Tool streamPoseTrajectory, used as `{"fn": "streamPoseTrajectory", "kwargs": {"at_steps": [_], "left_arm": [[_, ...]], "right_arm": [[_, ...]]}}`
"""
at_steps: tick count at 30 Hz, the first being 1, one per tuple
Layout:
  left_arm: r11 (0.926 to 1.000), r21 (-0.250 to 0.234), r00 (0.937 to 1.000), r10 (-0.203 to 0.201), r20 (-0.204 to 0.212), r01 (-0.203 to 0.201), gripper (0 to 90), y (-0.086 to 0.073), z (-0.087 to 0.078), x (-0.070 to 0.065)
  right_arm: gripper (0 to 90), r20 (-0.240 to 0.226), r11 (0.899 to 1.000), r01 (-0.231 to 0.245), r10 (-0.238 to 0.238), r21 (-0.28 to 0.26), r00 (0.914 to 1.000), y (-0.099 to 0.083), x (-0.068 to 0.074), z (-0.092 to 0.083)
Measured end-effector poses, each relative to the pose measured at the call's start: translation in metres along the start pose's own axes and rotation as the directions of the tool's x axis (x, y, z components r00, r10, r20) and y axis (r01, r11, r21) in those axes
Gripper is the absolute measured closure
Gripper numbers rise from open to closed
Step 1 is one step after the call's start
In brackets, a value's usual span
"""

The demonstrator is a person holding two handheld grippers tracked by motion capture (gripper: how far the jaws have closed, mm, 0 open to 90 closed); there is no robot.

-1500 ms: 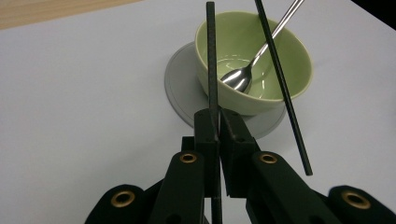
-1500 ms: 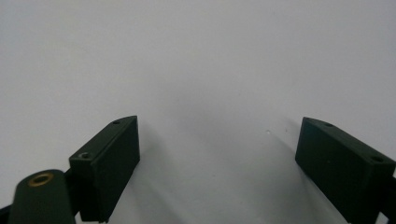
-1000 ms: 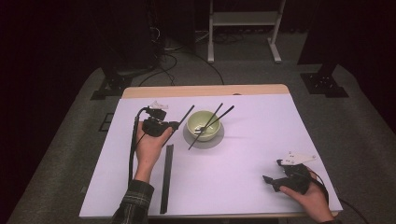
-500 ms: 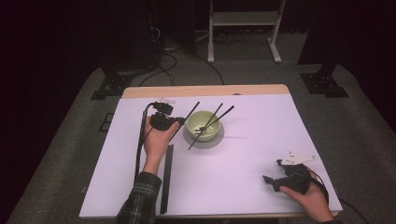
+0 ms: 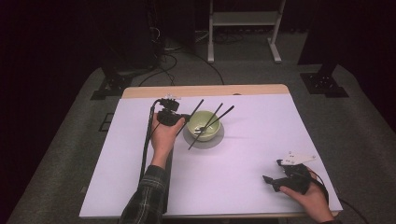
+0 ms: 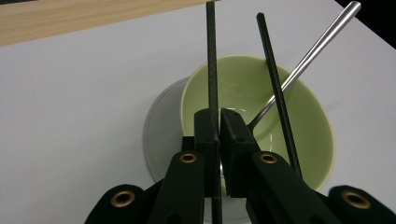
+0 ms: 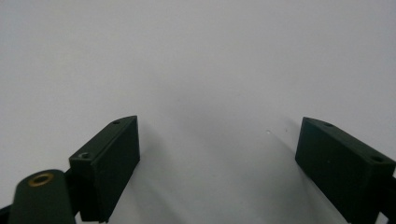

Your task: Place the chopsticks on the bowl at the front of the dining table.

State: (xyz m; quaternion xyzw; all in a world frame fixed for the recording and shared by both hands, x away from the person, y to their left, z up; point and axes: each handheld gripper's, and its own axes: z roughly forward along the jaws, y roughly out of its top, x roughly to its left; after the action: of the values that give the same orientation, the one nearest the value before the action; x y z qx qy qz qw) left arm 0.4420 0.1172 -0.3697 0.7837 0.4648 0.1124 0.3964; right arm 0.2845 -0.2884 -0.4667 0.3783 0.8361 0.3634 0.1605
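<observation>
1. The left hand-held gripper [image 6: 218,122] has moved up the tabletop [image 5: 261,126] to the green bowl [image 6: 252,93], and is now clenched on a black chopstick [image 6: 212,70] over its rim.
2. A second chopstick [image 6: 275,84] and a metal spoon [image 6: 308,56] rest in the bowl; likely the held chopstick is being placed or lifted.
3. The right hand-held gripper [image 7: 219,158] stays released, near the tabletop's right corner.
</observation>
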Motion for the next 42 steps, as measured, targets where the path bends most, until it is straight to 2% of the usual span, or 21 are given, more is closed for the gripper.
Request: {"fn": "streamPoseTrajectory", "kwargs": {"at_steps": [22,42], "left_arm": [[0.9996,0.025,0.9999,-0.011,-0.009,0.011,86.4,0.014,0.029,-0.009],[0.9991,0.042,0.9996,-0.005,-0.027,0.006,86.2,0.013,0.038,-0.012]], "right_arm": [[12.2,0.000,1.000,0.000,0.000,0.000,1.0000,0.000,0.000,0.000],[12.2,0.000,1.000,0.000,0.000,0.000,1.0000,0.000,0.000,0.000]]}}
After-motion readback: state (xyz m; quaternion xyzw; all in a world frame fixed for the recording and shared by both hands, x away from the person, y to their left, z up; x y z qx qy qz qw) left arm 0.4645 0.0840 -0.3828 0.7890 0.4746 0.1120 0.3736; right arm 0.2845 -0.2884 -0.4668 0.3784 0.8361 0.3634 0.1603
